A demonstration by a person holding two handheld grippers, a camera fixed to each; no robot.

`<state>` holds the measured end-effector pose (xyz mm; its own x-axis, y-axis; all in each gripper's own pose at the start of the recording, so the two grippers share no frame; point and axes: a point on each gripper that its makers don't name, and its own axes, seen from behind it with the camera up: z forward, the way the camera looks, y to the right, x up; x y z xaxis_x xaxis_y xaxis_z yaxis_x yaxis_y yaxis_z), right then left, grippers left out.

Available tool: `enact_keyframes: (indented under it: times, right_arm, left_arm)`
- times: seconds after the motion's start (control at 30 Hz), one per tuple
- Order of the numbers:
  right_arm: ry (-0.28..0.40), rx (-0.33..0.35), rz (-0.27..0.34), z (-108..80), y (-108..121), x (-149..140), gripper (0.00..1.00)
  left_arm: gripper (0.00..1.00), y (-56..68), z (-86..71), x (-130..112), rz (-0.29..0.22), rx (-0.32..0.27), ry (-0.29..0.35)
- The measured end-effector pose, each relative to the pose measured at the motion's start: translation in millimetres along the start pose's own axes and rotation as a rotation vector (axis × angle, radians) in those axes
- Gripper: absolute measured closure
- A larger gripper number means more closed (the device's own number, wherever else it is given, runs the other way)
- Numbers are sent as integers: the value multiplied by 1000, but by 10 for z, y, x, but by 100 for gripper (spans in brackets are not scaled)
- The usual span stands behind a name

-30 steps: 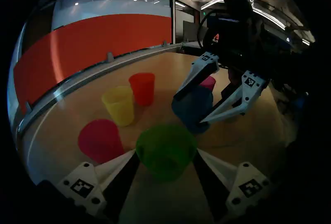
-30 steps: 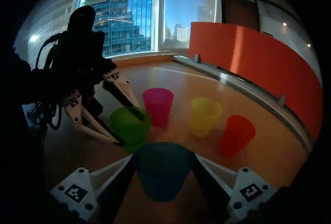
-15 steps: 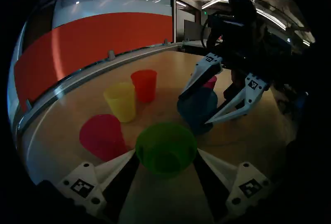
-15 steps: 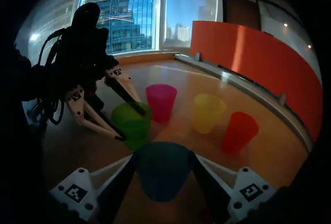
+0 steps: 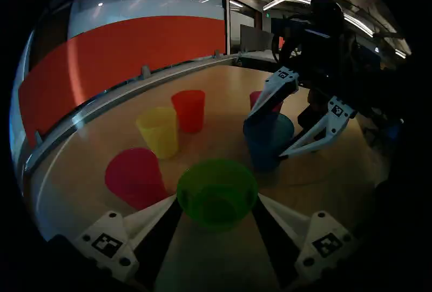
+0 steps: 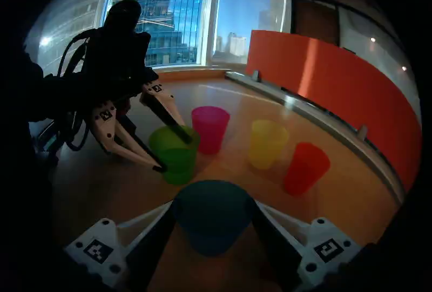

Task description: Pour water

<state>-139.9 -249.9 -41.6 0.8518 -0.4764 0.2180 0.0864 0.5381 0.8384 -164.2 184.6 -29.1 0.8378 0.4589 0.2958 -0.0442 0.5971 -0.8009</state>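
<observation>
Upright green cup [image 5: 217, 195] near upright blue cup [image 5: 267, 140]

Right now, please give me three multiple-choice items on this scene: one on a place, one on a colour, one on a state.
1. In the right gripper view, which cup stands between the pink cup and the red cup? A green B yellow C blue
2. The left gripper holds a cup of which colour? A green B red C yellow
3. The yellow cup is: A tipped over B stacked C upright

1 B: the yellow cup is the middle one of the row. 2 A: its fingers flank the green cup. 3 C: its mouth faces up.
</observation>
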Motion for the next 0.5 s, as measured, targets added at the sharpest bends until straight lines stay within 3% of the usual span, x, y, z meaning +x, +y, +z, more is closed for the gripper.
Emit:
enact_keyframes:
  times: [0.3, 0.5]
  right_arm:
    - [-14, -17, -6, -66, 20, -78, 4]
    - [-5, -26, -3, -85, 44, -53, 0]
  left_arm:
    - [15, -8, 29, -69, 31, 16, -26]
    - [15, -7, -4, -20, 19, 12, -16]
